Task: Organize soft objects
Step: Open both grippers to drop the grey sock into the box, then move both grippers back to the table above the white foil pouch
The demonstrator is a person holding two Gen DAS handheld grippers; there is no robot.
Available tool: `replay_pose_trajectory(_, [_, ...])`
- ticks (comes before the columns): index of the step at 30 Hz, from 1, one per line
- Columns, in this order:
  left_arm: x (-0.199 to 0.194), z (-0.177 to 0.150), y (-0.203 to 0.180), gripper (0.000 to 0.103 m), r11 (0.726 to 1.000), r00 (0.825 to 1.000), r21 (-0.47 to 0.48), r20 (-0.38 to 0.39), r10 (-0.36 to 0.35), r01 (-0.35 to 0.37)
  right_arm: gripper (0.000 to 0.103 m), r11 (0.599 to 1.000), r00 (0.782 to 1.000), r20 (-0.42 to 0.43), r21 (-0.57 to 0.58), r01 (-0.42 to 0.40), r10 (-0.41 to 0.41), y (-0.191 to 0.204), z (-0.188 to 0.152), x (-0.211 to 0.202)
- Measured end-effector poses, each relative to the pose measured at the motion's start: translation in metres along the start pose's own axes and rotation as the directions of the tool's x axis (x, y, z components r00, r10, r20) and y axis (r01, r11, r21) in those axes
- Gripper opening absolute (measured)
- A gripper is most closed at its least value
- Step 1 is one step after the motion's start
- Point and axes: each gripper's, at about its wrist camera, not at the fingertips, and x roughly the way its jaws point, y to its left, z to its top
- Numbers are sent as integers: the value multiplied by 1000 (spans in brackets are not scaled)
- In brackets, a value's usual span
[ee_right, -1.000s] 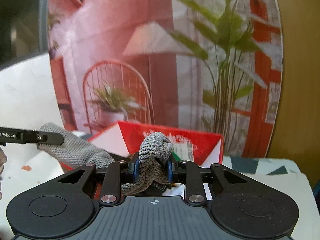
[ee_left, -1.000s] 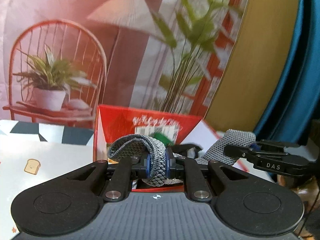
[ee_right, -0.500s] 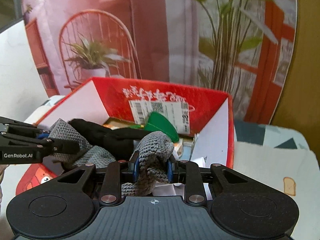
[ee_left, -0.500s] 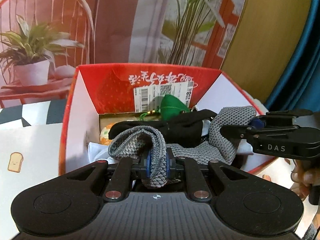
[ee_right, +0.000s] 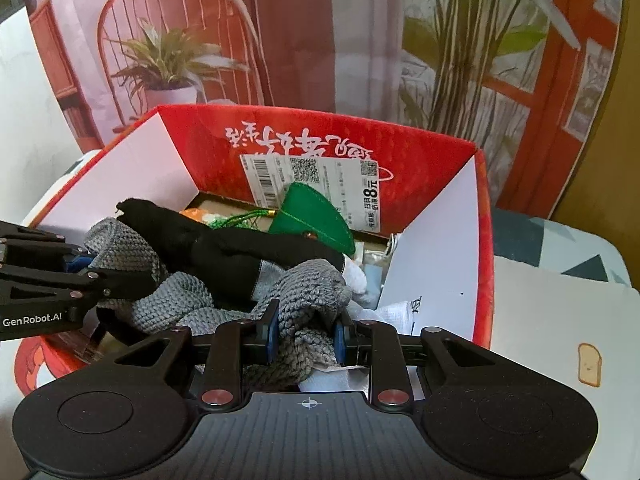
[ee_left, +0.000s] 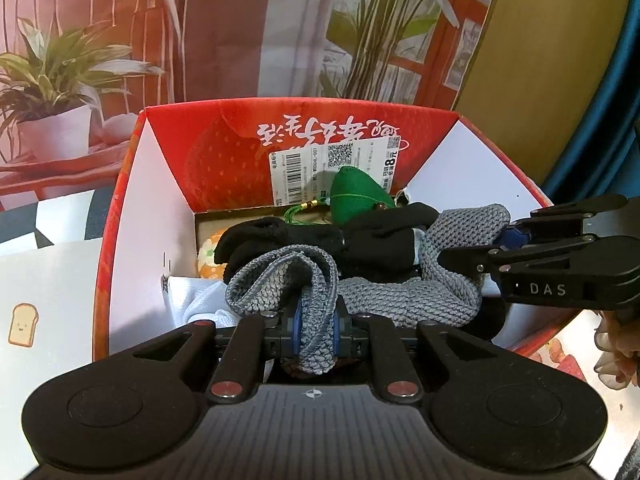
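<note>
A long grey knitted piece [ee_left: 400, 296] is stretched between both grippers inside a red cardboard box [ee_left: 224, 152]. My left gripper [ee_left: 316, 328] is shut on one bunched end at the box's near left. My right gripper [ee_left: 504, 236] reaches in from the right and pinches the other end. In the right wrist view, my right gripper [ee_right: 306, 332] is shut on the grey knit [ee_right: 180, 296], and the left gripper [ee_right: 88, 260] holds the far end at the left. The knit's middle sags onto a black cloth [ee_left: 320, 240] lying in the box [ee_right: 440, 264].
Also in the box are a green pouch [ee_left: 356, 196] with a tassel, a white cloth [ee_left: 196, 300] and a small orange item [ee_left: 208, 252]. The box stands on a white tablecloth with a toast print [ee_right: 588, 364]. A printed backdrop [ee_left: 224, 20] hangs behind it.
Both grippers have sunk with the grey knit from above the box's rim down into the box and have tilted downward. Both grips stayed shut.
</note>
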Motion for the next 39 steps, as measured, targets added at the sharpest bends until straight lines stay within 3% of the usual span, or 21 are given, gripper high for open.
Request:
replay_pose_trajectory(6, [-2, 0, -2, 18, 1000, 1000, 11, 12, 11, -11, 23, 999, 999, -12, -28, 29, -30, 6, -2, 2])
replay_pose_trajectory(7, [-4, 0, -3, 22, 1000, 1000, 18, 20, 15, -16, 23, 999, 999, -8, -31, 36, -36, 7, -3, 2])
replay_pose_trajectory(9, [-9, 0, -4, 38, 1000, 999, 22, 27, 17, -17, 26, 998, 999, 7, -38, 50, -50, 8, -5, 0])
replay_pose_trajectory(11, [-17, 1, -3, 72, 1000, 999, 16, 39, 9, -10, 28, 998, 998, 33, -19, 60, -59, 7, -7, -3])
replay_pose_trajectory(12, [-21, 1, -4, 74, 1000, 999, 14, 46, 10, -10, 28, 998, 997, 50, -9, 60, -60, 7, -9, -5])
replay_pose_trajectory(14, [-29, 2, -8, 96, 999, 998, 29, 61, 14, -16, 34, 998, 994, 91, -7, 68, -67, 8, -12, -12])
replay_pose_trajectory(15, [-33, 1, -10, 99, 999, 997, 39, 73, 25, -28, 38, 997, 991, 111, -13, 74, -72, 10, -13, -16])
replay_pose_trajectory(16, [-38, 1, -12, 100, 998, 995, 52, 90, 33, -38, 42, 997, 989, 127, -21, 77, -74, 11, -14, -20])
replay_pose_trajectory(18, [-47, 0, -16, 100, 997, 994, 68, 108, 36, -43, 77, 996, 983, 168, -20, 83, -79, 14, -15, -30])
replay_pose_trajectory(22, [-65, -4, -18, 103, 998, 987, 56, 155, 33, -42, 89, 996, 965, 249, -2, 85, -82, 15, -16, -52])
replay_pose_trajectory(24, [-74, -9, -17, 103, 998, 983, 30, 177, 48, -54, 102, 997, 954, 290, 8, 81, -80, 15, -19, -63])
replay_pose_trajectory(29, [-97, -28, -15, 103, 998, 970, -13, 238, 59, -58, 103, 996, 914, 397, 13, 86, -84, 21, -40, -92])
replay_pose_trajectory(33, [-108, -46, -15, 103, 996, 968, -15, 236, 90, -90, 103, 999, 879, 475, 37, 19, -34, 23, -65, -110])
replay_pose_trajectory(37, [-117, -69, -16, 103, 994, 969, -16, 225, 106, -105, 103, 999, 860, 508, 47, 27, -47, 31, -83, -122])
replay_pose_trajectory(39, [-119, -79, -13, 103, 995, 972, -41, 215, 98, -91, 103, 999, 854, 520, 48, -8, -18, 34, -93, -128])
